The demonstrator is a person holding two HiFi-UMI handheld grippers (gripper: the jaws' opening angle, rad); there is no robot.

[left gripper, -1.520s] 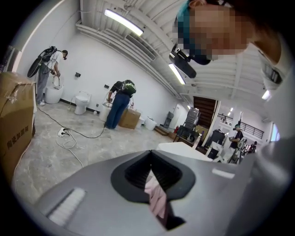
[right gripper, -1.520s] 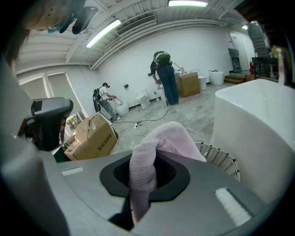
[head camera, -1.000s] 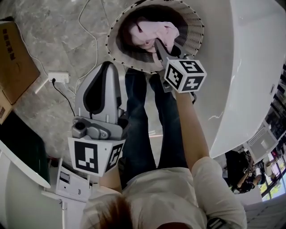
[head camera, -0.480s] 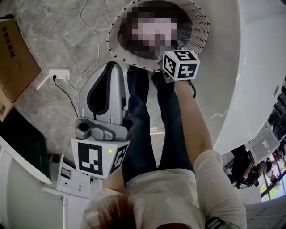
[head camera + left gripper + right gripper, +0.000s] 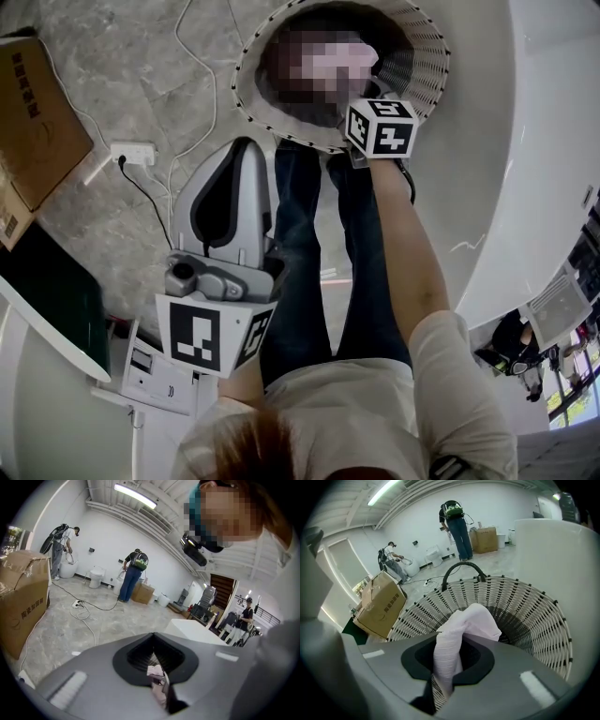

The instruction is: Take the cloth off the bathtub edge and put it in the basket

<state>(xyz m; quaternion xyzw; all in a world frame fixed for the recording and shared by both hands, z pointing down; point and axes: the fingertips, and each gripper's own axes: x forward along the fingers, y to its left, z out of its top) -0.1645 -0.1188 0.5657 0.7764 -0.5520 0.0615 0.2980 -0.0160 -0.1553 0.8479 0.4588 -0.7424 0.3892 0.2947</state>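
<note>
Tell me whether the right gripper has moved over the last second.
Yes. In the head view the right gripper, shut on the cloth, has gone further into the basket: its marker cube, earlier short of the near rim, now overlaps it.

Right tool tip inside wicker basket beside white bathtub; left tool over marble floor

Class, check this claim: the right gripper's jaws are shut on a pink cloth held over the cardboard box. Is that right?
Not quite. The right gripper has its jaws shut on the pink cloth, but holds it over the wicker basket, not the cardboard box. The right gripper view shows this.
</note>
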